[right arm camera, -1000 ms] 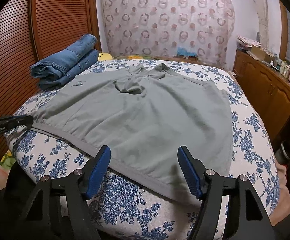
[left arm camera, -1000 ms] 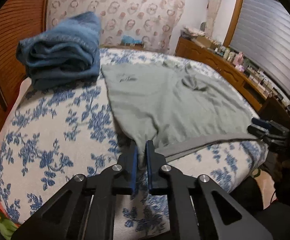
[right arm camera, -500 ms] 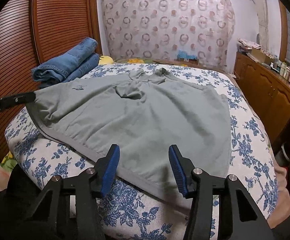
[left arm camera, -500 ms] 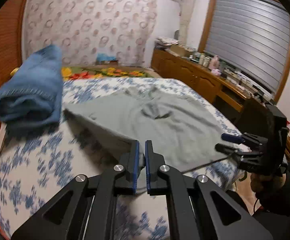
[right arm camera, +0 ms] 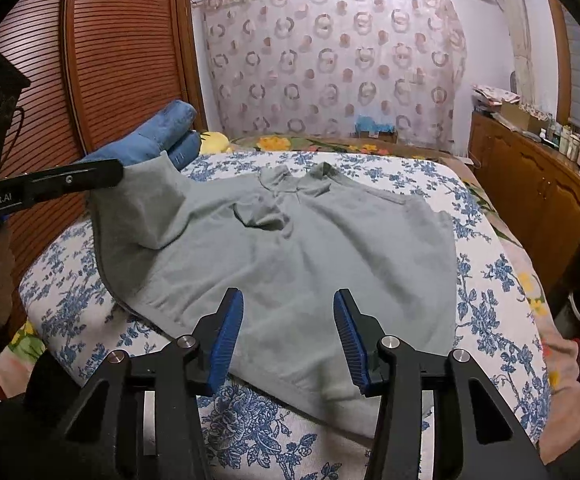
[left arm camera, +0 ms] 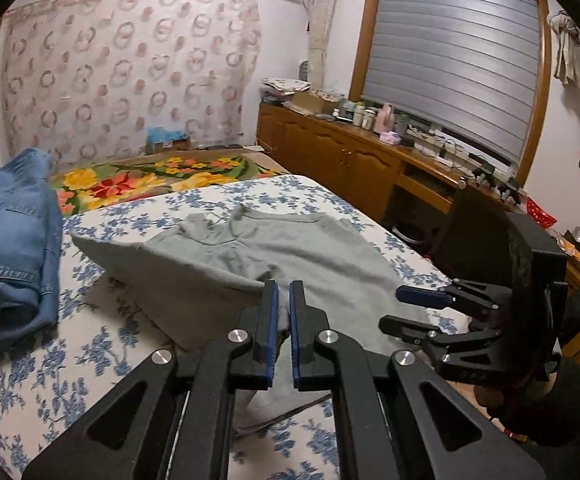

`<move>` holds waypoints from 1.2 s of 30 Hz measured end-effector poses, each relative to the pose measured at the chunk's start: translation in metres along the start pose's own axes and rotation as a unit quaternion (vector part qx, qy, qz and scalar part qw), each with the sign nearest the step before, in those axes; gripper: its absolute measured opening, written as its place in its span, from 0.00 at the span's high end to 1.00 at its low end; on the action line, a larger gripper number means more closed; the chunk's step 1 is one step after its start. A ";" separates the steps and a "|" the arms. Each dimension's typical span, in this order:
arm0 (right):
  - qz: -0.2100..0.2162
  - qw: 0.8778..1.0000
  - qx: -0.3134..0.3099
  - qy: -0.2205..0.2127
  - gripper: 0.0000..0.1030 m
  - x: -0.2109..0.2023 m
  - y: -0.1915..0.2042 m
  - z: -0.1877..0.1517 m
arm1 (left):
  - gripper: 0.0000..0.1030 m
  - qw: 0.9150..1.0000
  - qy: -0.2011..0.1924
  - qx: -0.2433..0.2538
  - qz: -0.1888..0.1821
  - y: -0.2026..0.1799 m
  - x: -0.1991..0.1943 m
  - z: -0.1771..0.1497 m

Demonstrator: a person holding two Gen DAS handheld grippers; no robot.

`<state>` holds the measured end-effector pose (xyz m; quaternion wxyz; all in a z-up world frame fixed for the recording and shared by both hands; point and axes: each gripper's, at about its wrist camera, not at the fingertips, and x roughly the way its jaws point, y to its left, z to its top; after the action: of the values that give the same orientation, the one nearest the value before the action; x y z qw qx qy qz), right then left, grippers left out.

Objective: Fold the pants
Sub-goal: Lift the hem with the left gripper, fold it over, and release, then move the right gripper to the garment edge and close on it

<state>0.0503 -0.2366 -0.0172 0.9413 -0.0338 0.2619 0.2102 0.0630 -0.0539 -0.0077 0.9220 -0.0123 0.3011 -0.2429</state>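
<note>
A grey-green garment (right arm camera: pixel 310 248) lies spread on the blue-flowered bed (right arm camera: pixel 486 304); it also shows in the left wrist view (left arm camera: pixel 302 260). My left gripper (left arm camera: pixel 283 320) is shut on the garment's near left corner and holds it lifted above the bed; from the right wrist view it (right arm camera: pixel 106 174) stands at the left with the cloth hanging from it. My right gripper (right arm camera: pixel 288 328) is open and empty over the garment's near hem; in the left wrist view it (left arm camera: pixel 406 308) is at the right.
Folded blue jeans (left arm camera: pixel 10 240) lie at the bed's left, by the wooden wardrobe (right arm camera: pixel 122 60). A flowered blanket (left arm camera: pixel 150 176) lies at the head of the bed. A wooden sideboard (left arm camera: pixel 350 156) with bottles runs along the right wall.
My left gripper has lifted the garment's corner higher and carried it inward over the bed. My right gripper's jaws stand wider than half a second ago.
</note>
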 end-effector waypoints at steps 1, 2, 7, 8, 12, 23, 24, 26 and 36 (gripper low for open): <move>0.000 1.000 0.001 0.000 0.53 0.000 0.000 0.000 | 0.94 1.000 0.003 0.001 0.000 -0.001 0.001 0.000; -0.001 1.000 0.001 0.000 0.53 0.000 0.000 -0.002 | 0.94 1.000 0.004 0.001 0.001 -0.001 0.002 0.000; -0.003 1.000 0.011 0.005 0.53 0.004 -0.002 -0.005 | 0.87 0.999 0.015 0.011 0.029 -0.001 0.007 -0.004; -0.004 1.000 0.013 0.007 0.53 0.005 -0.002 -0.005 | 0.76 0.999 0.017 0.006 0.028 0.002 0.007 -0.005; -0.006 1.000 0.018 0.009 0.53 0.007 -0.002 -0.003 | 0.51 0.999 0.016 -0.010 0.035 0.012 0.002 -0.010; 0.033 0.999 0.004 0.011 0.53 0.018 0.012 0.011 | 0.24 0.994 0.055 -0.056 0.075 0.056 0.003 -0.047; 0.043 0.999 0.005 0.012 0.53 0.020 0.015 0.013 | 0.24 0.993 0.061 -0.059 0.078 0.059 0.005 -0.052; 0.061 0.998 0.006 0.014 0.59 0.024 0.018 0.016 | 0.24 0.992 0.070 -0.065 0.083 0.063 0.007 -0.060; 0.117 0.992 -0.019 0.050 0.68 0.057 0.037 0.025 | 0.24 0.989 0.096 -0.068 0.091 0.065 0.011 -0.084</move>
<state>0.0915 -0.1768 -0.0225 0.8952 -0.0310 0.3067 0.3220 0.0529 0.0090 -0.0933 0.9044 -0.0242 0.4035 -0.1368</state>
